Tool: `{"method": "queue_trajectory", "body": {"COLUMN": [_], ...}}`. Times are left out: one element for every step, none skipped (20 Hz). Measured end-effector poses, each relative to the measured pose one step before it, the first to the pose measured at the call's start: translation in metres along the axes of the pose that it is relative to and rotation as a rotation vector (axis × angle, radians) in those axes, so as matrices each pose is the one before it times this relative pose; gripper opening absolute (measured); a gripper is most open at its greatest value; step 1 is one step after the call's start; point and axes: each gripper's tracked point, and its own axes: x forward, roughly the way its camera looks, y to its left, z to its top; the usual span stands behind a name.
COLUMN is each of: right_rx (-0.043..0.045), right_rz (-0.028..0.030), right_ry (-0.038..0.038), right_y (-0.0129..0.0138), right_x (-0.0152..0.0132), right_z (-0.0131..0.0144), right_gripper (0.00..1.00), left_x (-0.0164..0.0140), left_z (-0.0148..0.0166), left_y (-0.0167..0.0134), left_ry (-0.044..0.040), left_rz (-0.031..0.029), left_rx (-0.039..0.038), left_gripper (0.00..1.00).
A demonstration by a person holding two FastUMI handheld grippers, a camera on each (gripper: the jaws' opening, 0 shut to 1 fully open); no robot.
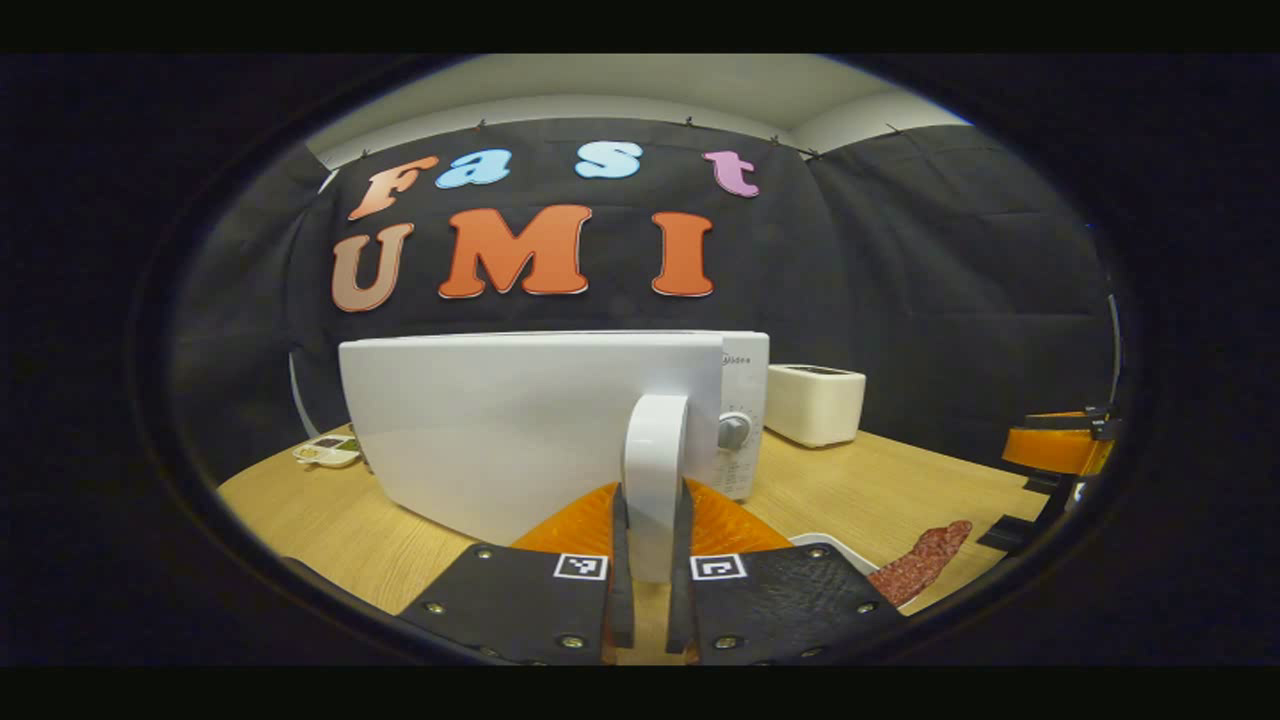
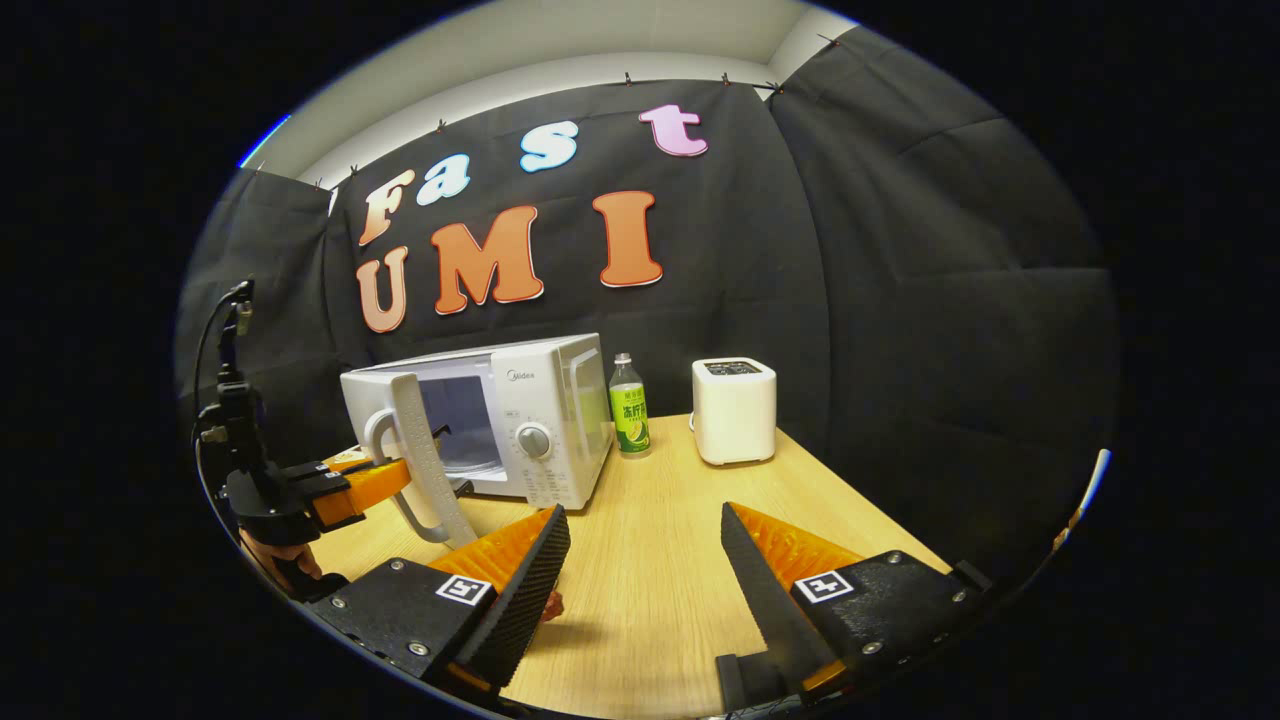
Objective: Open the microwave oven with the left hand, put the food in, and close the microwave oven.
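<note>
Wooden table (image 2: 660, 560), microwave (image 2: 540, 420) door ajar, left tongs (image 1: 650, 590) seemingly clamping handle (image 1: 655, 470)

microwave (image 1: 735, 400) body mostly hidden behind its open door (image 1: 520, 420), food (image 1: 920, 565) partly cut off by tool finger

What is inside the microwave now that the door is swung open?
In the right gripper view, the microwave cavity shows a glass turntable with nothing visible on it. The open door, held by the left tool, covers the cavity's left part, so that portion cannot be checked.
</note>
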Motion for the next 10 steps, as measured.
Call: {"method": "queue_trajectory", "body": {"right_rx": [0.00402,0.00325,0.00385,0.00419,0.00459,0.00187,0.00118,0.0011,0.00316,0.01213], "right_rz": [0.00247,0.00325,0.00156,0.00274,0.00057,0.00325,-0.00222,-0.00177,-0.00303,-0.00542], "right_ry": [0.01365,0.01201,0.00808,0.00603,0.00463,0.00273,0.00115,0.00248,0.00315,0.00552], "right_y": [0.00369,0.00394,0.00362,0.00392,0.0031,0.00333,0.00337,0.00339,0.00278,0.00227], "right_x": [-0.00052,-0.00108,-0.00139,-0.00237,-0.0008,-0.00121,-0.00091,0.00107,0.00081,0.00046], "right_z": [-0.00308,-0.00395,-0.00106,-0.00141,-0.00093,-0.00136,-0.00122,-0.00145,-0.00066,-0.00207], "right_gripper": [0.95,0.95,0.95,0.95,0.95,0.94,0.94,0.94,0.94,0.94], "left_x": [-0.01246,-0.01432,-0.01363,-0.01429,-0.01242,-0.0118,-0.01231,-0.00996,-0.00853,-0.00878], "left_z": [-0.00097,-0.00155,-0.00106,-0.00094,-0.00112,-0.00128,0.00009,-0.00141,-0.00069,-0.00216], "left_y": [0.00775,0.00817,0.00899,0.01127,0.0123,0.01413,0.01401,0.01566,0.01652,0.01497], "left_ry": [-0.0077,-0.00202,-0.00489,-0.00397,-0.00488,-0.00317,-0.00275,-0.00579,-0.00146,-0.00482], "left_rz": [0.00431,0.0089,0.01227,0.01443,0.01793,0.02188,0.02203,0.02149,0.02321,0.02482], "left_rx": [0.00291,0.00287,0.00143,-0.00093,-0.00074,-0.00149,0.00193,0.00215,0.00112,0.00456], "left_gripper": [0.1,0.15,0.15,0.15,0.13,0.11,0.15,0.14,0.14,0.14]}}
